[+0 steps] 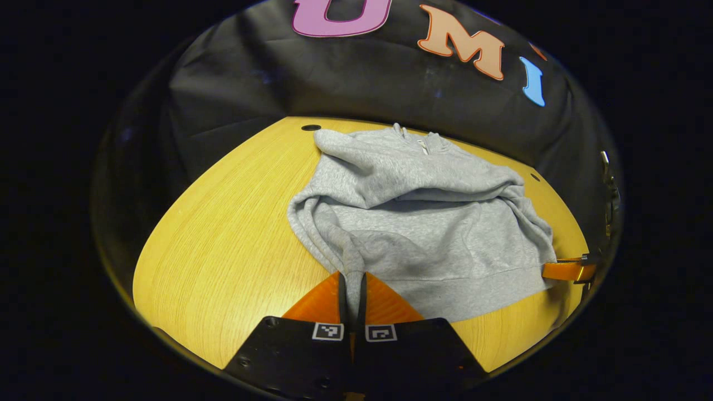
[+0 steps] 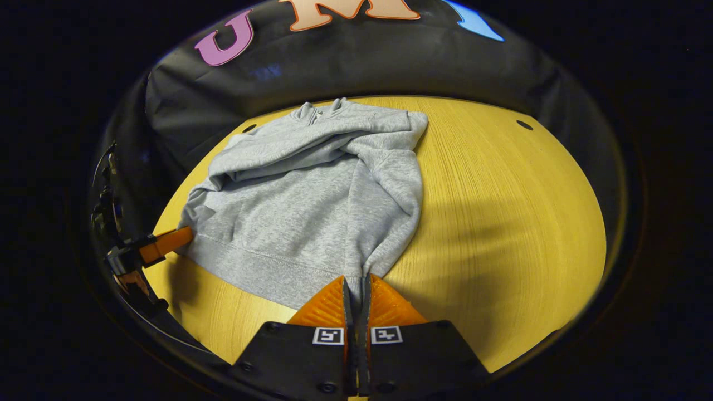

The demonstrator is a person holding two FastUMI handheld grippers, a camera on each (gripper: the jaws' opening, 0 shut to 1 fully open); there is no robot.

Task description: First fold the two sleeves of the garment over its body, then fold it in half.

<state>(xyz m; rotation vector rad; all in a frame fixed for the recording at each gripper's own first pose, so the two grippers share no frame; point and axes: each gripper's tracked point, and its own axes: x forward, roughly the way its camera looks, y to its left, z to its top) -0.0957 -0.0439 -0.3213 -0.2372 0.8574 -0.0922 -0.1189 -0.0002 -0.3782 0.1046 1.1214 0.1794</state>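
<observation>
A grey hoodie (image 1: pixel 423 223) lies on the yellow wooden table (image 1: pixel 223 250), hood towards the far wall, with both sleeves folded in over its body. My left gripper (image 1: pixel 352 275) is shut on a bunched fold of fabric at the hoodie's near left hem corner. In the left gripper view, the right gripper (image 1: pixel 568 271) reaches the hem corner on the far side. In the right gripper view, the hoodie (image 2: pixel 312 200) spreads ahead and my right gripper (image 2: pixel 356 281) is shut on its near hem corner. The left gripper (image 2: pixel 161 245) touches the opposite hem corner there.
Black cloth walls close in behind and beside the table. Small dark holes (image 1: pixel 311 127) (image 2: pixel 523 125) mark the tabletop near its far edge. Bare wood (image 2: pixel 501 211) stretches wide to the right of the hoodie, and a narrower strip lies to its left.
</observation>
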